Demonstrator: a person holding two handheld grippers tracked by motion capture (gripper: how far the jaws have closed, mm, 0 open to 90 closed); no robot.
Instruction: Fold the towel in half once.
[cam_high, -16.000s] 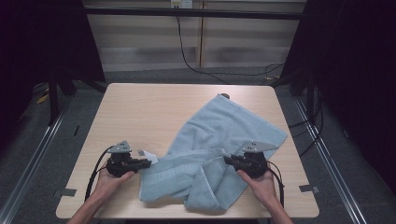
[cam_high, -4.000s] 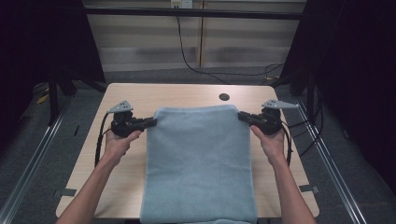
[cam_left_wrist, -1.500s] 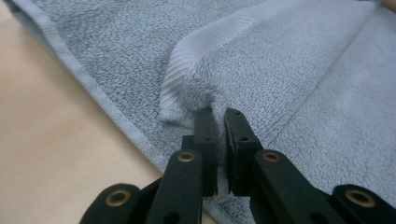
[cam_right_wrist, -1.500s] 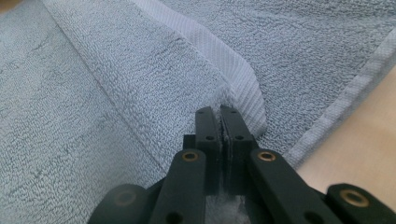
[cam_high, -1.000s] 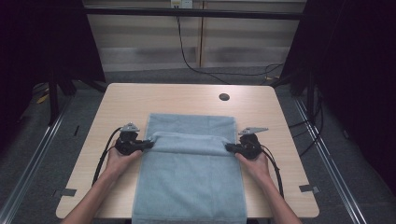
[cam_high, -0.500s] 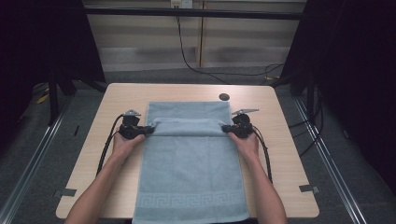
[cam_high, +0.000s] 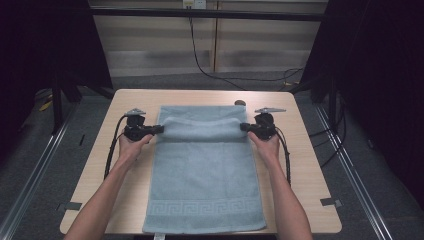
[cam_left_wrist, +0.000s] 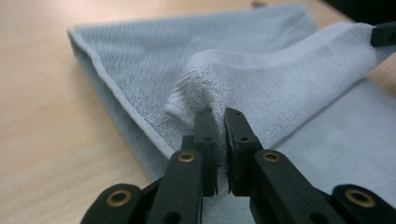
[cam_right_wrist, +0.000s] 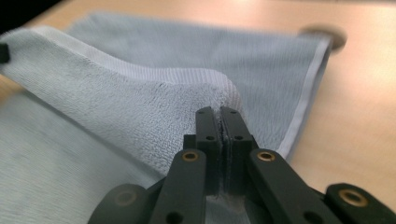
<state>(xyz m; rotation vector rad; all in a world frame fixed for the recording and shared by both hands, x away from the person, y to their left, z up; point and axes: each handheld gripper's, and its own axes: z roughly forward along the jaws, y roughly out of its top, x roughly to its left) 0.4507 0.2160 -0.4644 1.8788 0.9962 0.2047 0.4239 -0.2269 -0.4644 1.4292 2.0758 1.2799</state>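
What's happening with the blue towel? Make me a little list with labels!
Thing: light blue towel, spread along a wooden table
Pattern: a key-pattern band near the near end
Left gripper: shut on the towel's left edge
Right gripper: shut on the towel's right edge
Shape: a raised fold of cloth runs between the two grippers, lifted off the flat layer under it
Hanging: the near end droops over the table's front edge
Also there: a small dark round thing by the towel's far right corner
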